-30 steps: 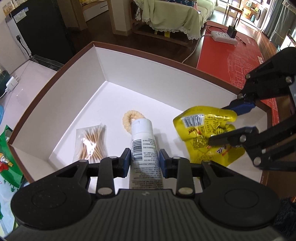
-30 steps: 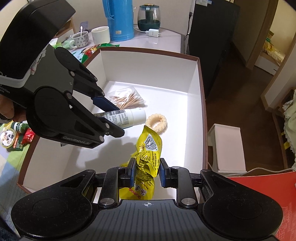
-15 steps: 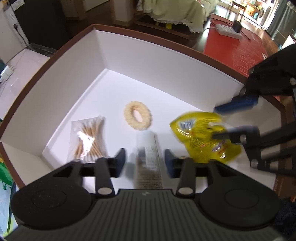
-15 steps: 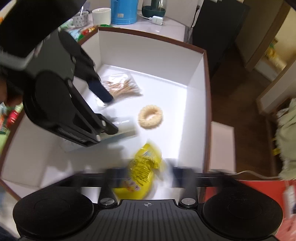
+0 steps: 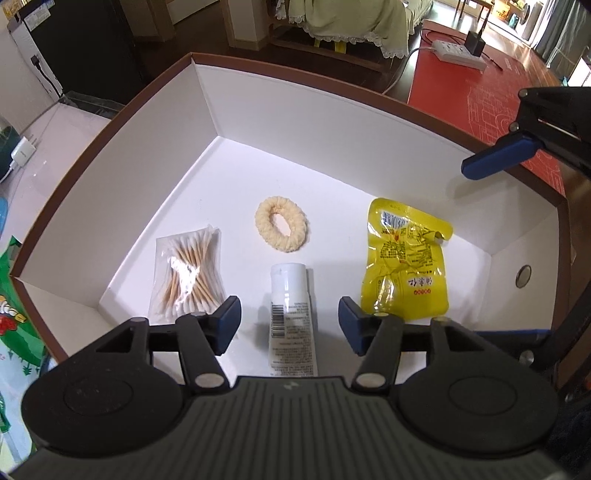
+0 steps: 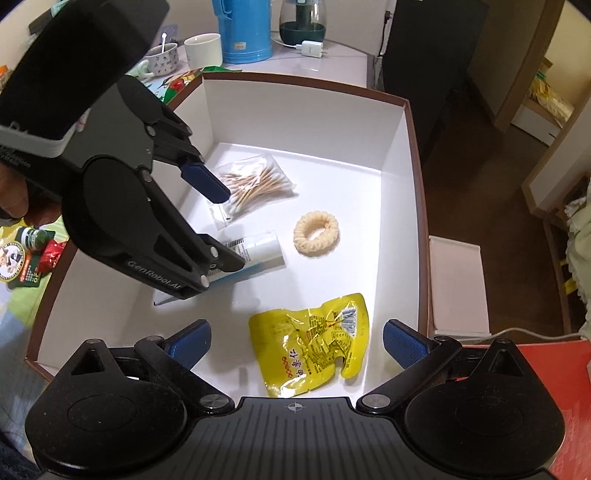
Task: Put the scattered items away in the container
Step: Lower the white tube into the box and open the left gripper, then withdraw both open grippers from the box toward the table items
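A white box with a brown rim (image 5: 332, 122) (image 6: 295, 118) holds a bag of cotton swabs (image 5: 188, 273) (image 6: 255, 184), a cream scrunchie (image 5: 281, 229) (image 6: 316, 232), a white tube (image 5: 291, 317) (image 6: 258, 249) and a yellow packet (image 5: 406, 266) (image 6: 314, 343). All lie flat on its floor. My left gripper (image 5: 290, 317) (image 6: 229, 229) hangs open over the tube without touching it. Above the yellow packet my right gripper (image 6: 297, 341) is open wide and holds nothing. One of its blue finger pads (image 5: 498, 157) shows over the box's right wall.
A blue thermos (image 6: 243, 29), a white cup (image 6: 203, 50) and a patterned mug (image 6: 162, 55) stand on the table beyond the box. Green snack bags (image 5: 14, 295) and a small bottle (image 6: 33, 236) lie left of it. A white stool (image 6: 458, 280) and a red mat (image 5: 480, 85) are on the floor.
Both grippers opened: the left let go of the tube, the right let go of the yellow packet. Both items dropped to the box floor and the grippers rose slightly.
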`<state>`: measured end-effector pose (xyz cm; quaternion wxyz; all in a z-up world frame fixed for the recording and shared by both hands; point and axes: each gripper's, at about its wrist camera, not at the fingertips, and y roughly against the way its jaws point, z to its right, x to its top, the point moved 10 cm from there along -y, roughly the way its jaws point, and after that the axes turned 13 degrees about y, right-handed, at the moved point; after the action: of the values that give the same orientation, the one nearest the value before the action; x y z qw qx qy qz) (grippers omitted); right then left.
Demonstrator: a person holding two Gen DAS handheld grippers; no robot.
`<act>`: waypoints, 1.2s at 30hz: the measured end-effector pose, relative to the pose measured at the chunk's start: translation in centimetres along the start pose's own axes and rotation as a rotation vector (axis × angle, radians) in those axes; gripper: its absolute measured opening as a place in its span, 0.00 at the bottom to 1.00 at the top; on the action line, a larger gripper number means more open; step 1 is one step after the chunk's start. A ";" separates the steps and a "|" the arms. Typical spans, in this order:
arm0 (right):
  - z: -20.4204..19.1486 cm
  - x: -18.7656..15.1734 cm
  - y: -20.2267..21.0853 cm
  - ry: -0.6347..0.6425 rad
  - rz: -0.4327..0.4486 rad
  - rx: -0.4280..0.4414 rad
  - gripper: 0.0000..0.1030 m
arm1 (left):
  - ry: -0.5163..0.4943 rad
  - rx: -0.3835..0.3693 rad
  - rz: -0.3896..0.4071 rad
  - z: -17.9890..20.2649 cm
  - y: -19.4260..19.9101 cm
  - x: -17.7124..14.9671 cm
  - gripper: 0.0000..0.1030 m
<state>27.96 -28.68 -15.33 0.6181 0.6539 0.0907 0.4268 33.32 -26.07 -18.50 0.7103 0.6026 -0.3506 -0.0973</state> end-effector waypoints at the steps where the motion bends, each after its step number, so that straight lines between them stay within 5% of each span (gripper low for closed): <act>1: 0.0 -0.1 0.0 -0.004 0.000 -0.001 0.99 | -0.002 0.003 0.002 0.1 0.2 -0.1 0.55; 13: -0.5 -1.2 1.7 -0.057 0.024 -0.022 0.99 | -0.007 0.053 0.054 0.4 3.1 -0.5 0.68; 36: -2.3 -1.7 6.5 -0.129 0.092 -0.155 0.99 | -0.001 0.047 0.188 2.1 9.5 -2.3 0.78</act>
<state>22.75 -29.53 -10.64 0.6513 0.6336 -0.0126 0.4174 27.61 -23.97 -10.52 0.7017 0.5836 -0.4080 -0.0224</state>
